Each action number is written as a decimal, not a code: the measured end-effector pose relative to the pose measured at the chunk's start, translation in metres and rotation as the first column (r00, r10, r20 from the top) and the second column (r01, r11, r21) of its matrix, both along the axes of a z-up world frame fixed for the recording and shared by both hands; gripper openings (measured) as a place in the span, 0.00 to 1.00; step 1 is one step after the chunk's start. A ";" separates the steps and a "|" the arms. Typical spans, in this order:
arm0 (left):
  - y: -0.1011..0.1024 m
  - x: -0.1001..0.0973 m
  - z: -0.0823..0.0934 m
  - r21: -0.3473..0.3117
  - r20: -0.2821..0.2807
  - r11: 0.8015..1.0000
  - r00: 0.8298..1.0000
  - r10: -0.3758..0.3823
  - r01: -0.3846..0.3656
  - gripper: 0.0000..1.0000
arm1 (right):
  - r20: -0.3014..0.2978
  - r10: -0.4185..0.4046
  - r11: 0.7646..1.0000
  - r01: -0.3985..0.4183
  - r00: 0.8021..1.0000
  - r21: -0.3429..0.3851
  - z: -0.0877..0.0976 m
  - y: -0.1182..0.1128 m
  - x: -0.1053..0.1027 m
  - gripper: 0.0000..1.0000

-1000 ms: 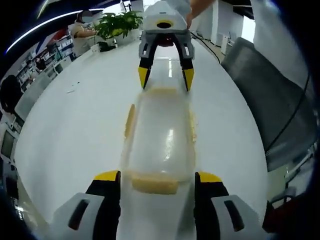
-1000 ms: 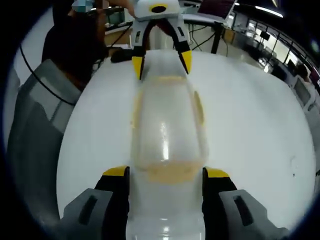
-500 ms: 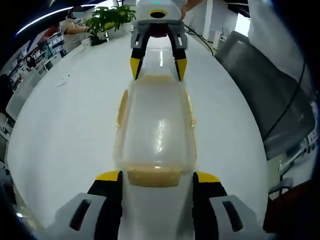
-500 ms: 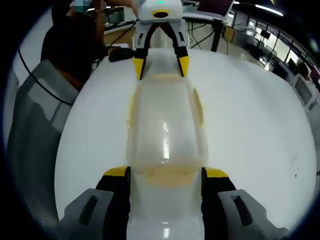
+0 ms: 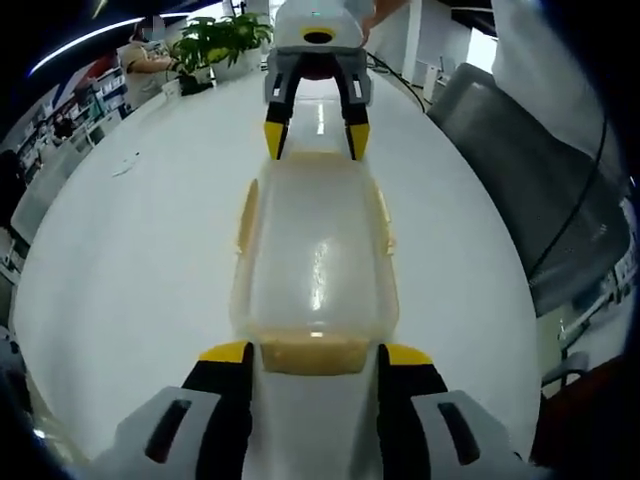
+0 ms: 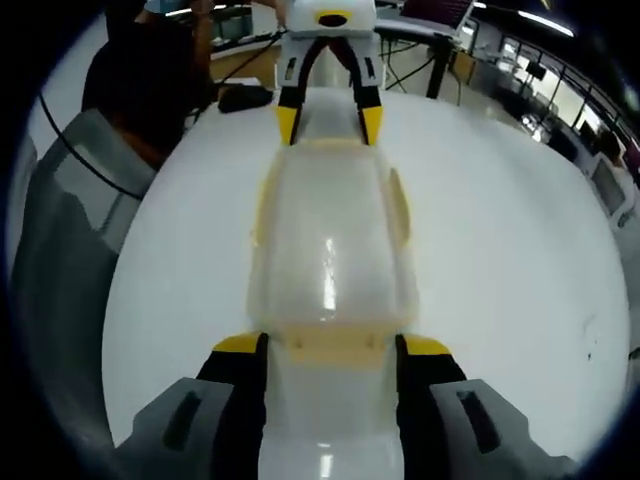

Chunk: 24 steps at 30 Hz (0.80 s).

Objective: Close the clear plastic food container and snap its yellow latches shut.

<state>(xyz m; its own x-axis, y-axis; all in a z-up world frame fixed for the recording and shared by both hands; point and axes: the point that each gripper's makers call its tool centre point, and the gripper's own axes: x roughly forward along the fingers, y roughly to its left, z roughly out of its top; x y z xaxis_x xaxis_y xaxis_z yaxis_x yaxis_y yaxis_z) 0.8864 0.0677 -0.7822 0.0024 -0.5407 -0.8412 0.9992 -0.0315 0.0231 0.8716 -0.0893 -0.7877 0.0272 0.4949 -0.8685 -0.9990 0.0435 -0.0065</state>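
- Left gripper view first: the left tool (image 5: 312, 360) sits with its two jaws spread either side of the near end of the container (image 5: 315, 265), and the near latch (image 5: 313, 354) lies right between the jaw tips.
- The container rests on the white counter (image 5: 130, 260), running straight ahead from the left tool to the right tool (image 5: 312, 140), which straddles the far end with its jaws apart too.
- Right gripper view is the mirror of that: the right tool (image 6: 330, 355) is spread around its own end latch (image 6: 330, 346), and the left tool (image 6: 329, 125) waits at the other end of the container (image 6: 330, 250) on the counter (image 6: 500, 250).
- The lid looks like it's already sitting down on the box, so my guess is the step in hand is snapping the two end latches.
- To do it well, I'd keep both tools square to the box and press in from both ends together so it doesn't skid across the slick counter. Push low on each flap so it rolls under the rim rather than bending.
- The long-side latches (image 5: 244, 215) still need doing after, I reckon.
- Hard to tell stuff: whether any latch has actually clicked home, since clear plastic and glare wash out the rim. Can't say if the jaw tips touch the flaps or just sit beside them. Whether the box holds anything is unclear too.
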 end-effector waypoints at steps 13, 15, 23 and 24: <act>0.003 0.003 -0.002 0.003 -0.001 1.000 1.000 -0.001 0.001 0.37 | 0.003 0.012 1.000 -0.012 1.000 0.001 0.003 -0.001 -0.004 0.42; 0.003 0.003 -0.002 0.003 -0.001 1.000 1.000 0.001 -0.001 0.37 | 0.003 0.012 1.000 -0.012 1.000 0.001 0.003 -0.002 -0.004 0.42; -0.001 -0.001 0.000 0.010 0.001 1.000 1.000 -0.002 0.002 0.34 | 0.004 0.016 1.000 -0.016 1.000 -0.001 0.003 -0.003 -0.005 0.38; -0.001 -0.001 0.001 0.010 0.001 1.000 1.000 -0.001 0.001 0.34 | 0.004 0.015 1.000 -0.015 1.000 -0.001 0.003 -0.003 -0.005 0.38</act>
<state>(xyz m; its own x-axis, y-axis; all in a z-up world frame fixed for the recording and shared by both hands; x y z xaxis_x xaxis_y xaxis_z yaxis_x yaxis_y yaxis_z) 0.8852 0.0664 -0.7815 0.0025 -0.5318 -0.8469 0.9992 -0.0326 0.0235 0.8669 -0.0919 -0.7844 0.0230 0.4945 -0.8688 -0.9995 0.0282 -0.0104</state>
